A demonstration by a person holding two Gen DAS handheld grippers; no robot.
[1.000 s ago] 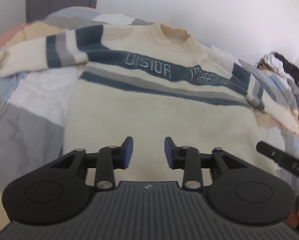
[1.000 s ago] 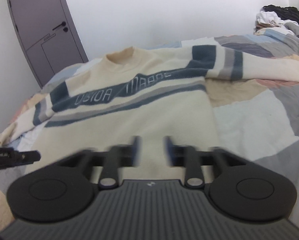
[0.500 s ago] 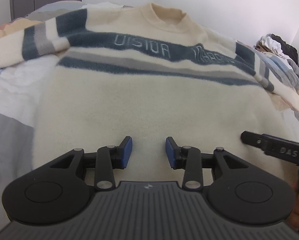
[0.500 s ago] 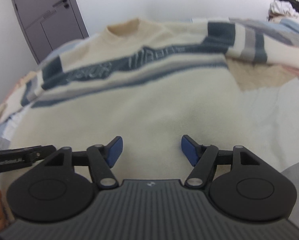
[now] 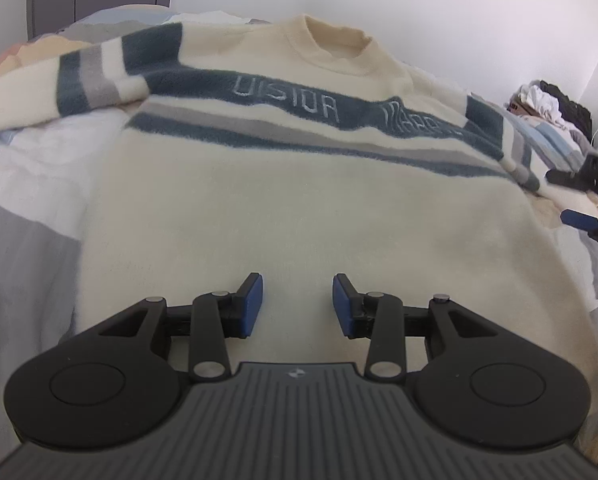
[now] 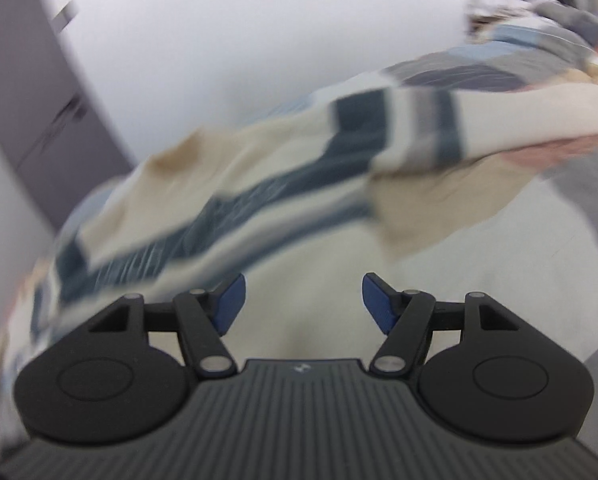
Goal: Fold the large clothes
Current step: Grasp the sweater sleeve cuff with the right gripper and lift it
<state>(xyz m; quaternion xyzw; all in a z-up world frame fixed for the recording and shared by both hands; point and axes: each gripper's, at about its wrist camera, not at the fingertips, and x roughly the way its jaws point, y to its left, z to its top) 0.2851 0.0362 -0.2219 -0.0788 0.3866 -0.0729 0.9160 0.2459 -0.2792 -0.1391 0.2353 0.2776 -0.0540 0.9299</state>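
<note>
**Both claws spread over the sweater, nothing gripped**

Left wrist view first: the cream sweater (image 5: 299, 208) lies flat and face-up on the patchwork bedspread (image 5: 23, 240), collar (image 5: 339, 44) at the far end, hem nearest the camera. So its long axis runs straight away from the left gripper (image 5: 298, 306), neck pointing at the wall. The blue pads are parted with only fabric showing between them, no hold taken. The left sleeve (image 5: 79, 76) runs off to the left across the bed. At the right edge the right gripper (image 5: 587, 200) pokes in, off the sweater's side. A heap of other clothes (image 5: 551, 100) sits in the far corner.

This looks like soft, fleecy knit: limp, light for its size, no stiffness at all, likely to sag and drag rather than slide. Best bets for a hold, I'd say, are the hem corners or a shoulder seam, pinching one layer edge so the body follows.

Over to the right wrist view, and it's badly blurred. The right gripper (image 6: 303, 304) shows jaws wide apart, holding nothing. Here the sweater (image 6: 227, 200) slants across frame, collar up-left, and the right sleeve (image 6: 479, 124) stretches out to the right over the bedspread (image 6: 539, 264). A grey door (image 6: 39, 92) stands at left.
</note>
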